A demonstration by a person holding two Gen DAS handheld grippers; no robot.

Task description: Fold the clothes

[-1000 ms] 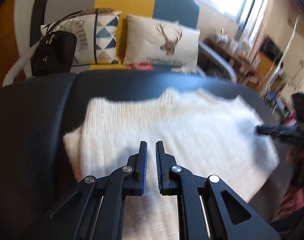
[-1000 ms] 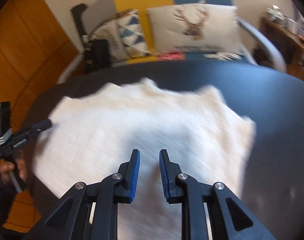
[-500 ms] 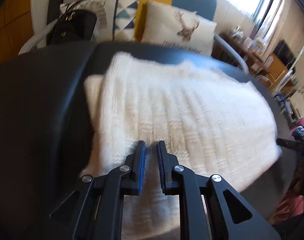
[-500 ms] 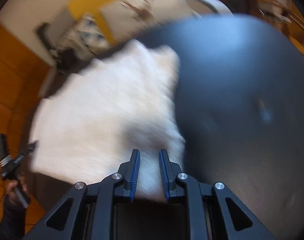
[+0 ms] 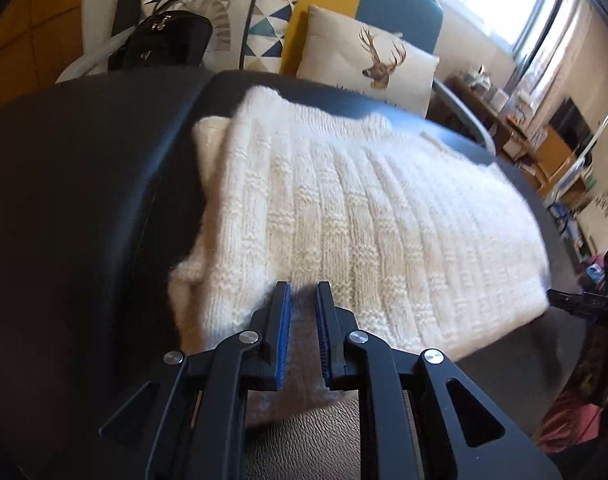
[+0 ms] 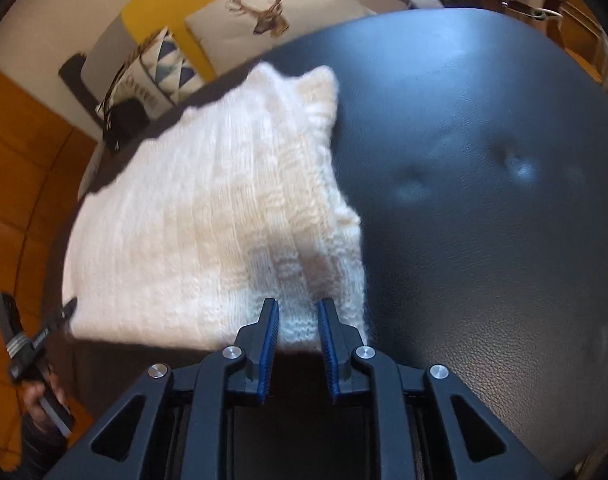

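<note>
Both grippers, left (image 5: pixel 303 294) and right (image 6: pixel 298 312), have slid to the one white sweater's (image 5: pixel 364 216) 6 o'clock hem, jaws narrow, seemingly empty.

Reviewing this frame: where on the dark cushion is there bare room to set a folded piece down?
Bare leather lies on both sides of the white sweater: a broad stretch of the dark cushion off its right edge, and a strip off its left edge. The middle is covered by the sweater, with the left gripper and right gripper at its near corners.
</note>
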